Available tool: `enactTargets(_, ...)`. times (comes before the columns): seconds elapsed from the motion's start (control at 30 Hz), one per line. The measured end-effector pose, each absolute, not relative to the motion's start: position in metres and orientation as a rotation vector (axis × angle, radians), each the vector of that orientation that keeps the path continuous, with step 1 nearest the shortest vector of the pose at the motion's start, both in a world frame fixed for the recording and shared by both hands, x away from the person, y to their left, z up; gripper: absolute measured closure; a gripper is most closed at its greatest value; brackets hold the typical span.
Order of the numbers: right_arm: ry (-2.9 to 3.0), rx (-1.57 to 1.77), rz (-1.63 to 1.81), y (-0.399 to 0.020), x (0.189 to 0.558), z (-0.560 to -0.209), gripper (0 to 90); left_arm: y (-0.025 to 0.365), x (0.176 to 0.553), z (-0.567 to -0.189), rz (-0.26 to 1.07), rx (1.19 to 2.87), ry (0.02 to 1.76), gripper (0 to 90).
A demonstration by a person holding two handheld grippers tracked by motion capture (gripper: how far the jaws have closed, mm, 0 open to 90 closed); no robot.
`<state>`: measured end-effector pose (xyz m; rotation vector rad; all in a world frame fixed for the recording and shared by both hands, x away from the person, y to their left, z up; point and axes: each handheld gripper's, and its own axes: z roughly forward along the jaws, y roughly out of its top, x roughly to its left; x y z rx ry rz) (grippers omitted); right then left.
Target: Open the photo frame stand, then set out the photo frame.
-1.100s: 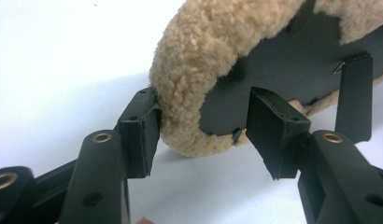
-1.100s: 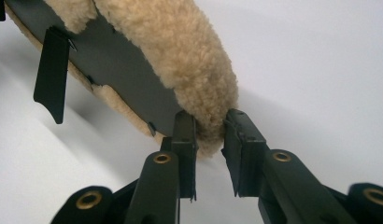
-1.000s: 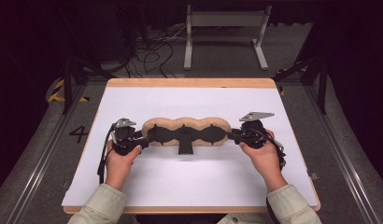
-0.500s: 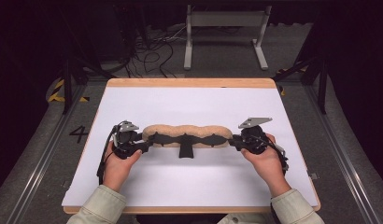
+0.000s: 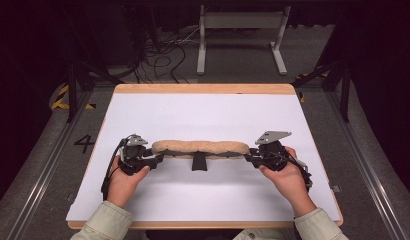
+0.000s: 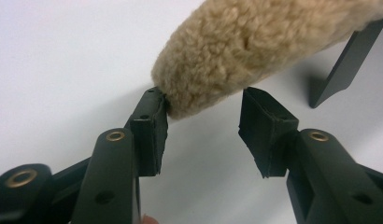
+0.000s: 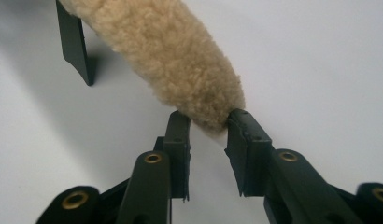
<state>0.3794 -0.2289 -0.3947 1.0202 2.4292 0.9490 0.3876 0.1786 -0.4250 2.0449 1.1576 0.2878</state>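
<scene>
Counter [image 5: 203, 115]: white top with a wooden edge. One item on it: a long tan fleecy pad [image 5: 200, 147], lying crosswise near the front, a black tab [image 5: 198, 161] at its middle.

The right gripper [image 7: 209, 135] has just been opening, its fingers [image 7: 243, 140] touching the fleecy tan pad's [image 7: 171, 56] end.

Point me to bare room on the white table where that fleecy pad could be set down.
Free: the wide white table strip between the fleecy pad and the far wooden edge, and the near strip between both forearms. Crowded: the pad's two ends, at the left gripper and right gripper.
</scene>
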Motion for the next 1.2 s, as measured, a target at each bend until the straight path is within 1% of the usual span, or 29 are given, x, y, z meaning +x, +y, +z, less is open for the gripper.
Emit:
enactTargets(0.03,2.436,1.015,0.947,-0.228,0.38,-0.395,65.0,0.179,0.388,-0.425,0.285,2.045,1.156,50.8)
enactTargets(0.13,2.422,0.995,0.964,-0.229,0.38,-0.393,64.0,0.18,0.389,-0.424,0.28,2.04,1.148,49.9)
enactTargets(0.27,2.414,0.966,0.99,-0.232,0.379,-0.389,62.5,0.18,0.387,-0.421,0.306,2.081,1.141,50.8)
enactTargets(0.3,2.412,0.95,0.986,-0.234,0.378,-0.387,60.3,0.181,0.383,-0.419,0.312,2.089,1.144,52.1)
enactTargets(0.33,2.41,0.954,0.986,-0.235,0.378,-0.386,59.2,0.181,0.383,-0.419,0.312,2.089,1.144,51.5)
enactTargets(0.37,2.41,0.954,0.986,-0.235,0.378,-0.386,59.2,0.182,0.381,-0.418,0.296,2.084,1.141,51.5)
enactTargets(0.4,2.408,0.952,0.988,-0.239,0.377,-0.384,60.3,0.184,0.378,-0.417,0.254,2.079,1.131,49.2)
enactTargets(0.43,2.408,0.952,0.988,-0.239,0.377,-0.384,60.3,0.184,0.378,-0.417,0.254,2.079,1.131,49.2)
enactTargets(0.5,2.406,0.963,0.997,-0.241,0.377,-0.382,63.1,0.185,0.373,-0.417,0.232,2.06,1.13,49.7)
enactTargets(0.53,2.405,0.966,0.998,-0.243,0.376,-0.381,65.5,0.185,0.37,-0.415,0.213,2.057,1.119,51.7)
enactTargets(0.6,2.408,0.96,0.99,-0.245,0.375,-0.379,70.6,0.186,0.366,-0.413,0.217,2.06,1.091,54.9)
enactTargets(0.7,2.417,0.949,0.996,-0.247,0.373,-0.376,78.7,0.181,0.359,-0.41,0.196,2.065,1.037,62.1)
enactTargets(0.83,2.425,0.932,0.999,-0.248,0.372,-0.374,85.2,0.168,0.352,-0.404,0.217,2.08,0.956,75.2)
enactTargets(0.9,2.426,0.927,0.995,-0.248,0.372,-0.374,86.9,0.164,0.35,-0.403,0.222,2.085,0.938,79.7)
enactTargets(0.93,2.426,0.927,0.995,-0.248,0.372,-0.374,86.9,0.158,0.347,-0.401,0.238,2.087,0.912,79.7)
enactTargets(1.0,2.427,0.924,0.995,-0.248,0.372,-0.375,88.1,0.152,0.344,-0.399,0.236,2.083,0.891,84.0)
enactTargets(1.2,2.417,0.926,0.991,-0.25,0.372,-0.375,89.8,0.136,0.342,-0.396,0.23,2.09,0.845,89.2)
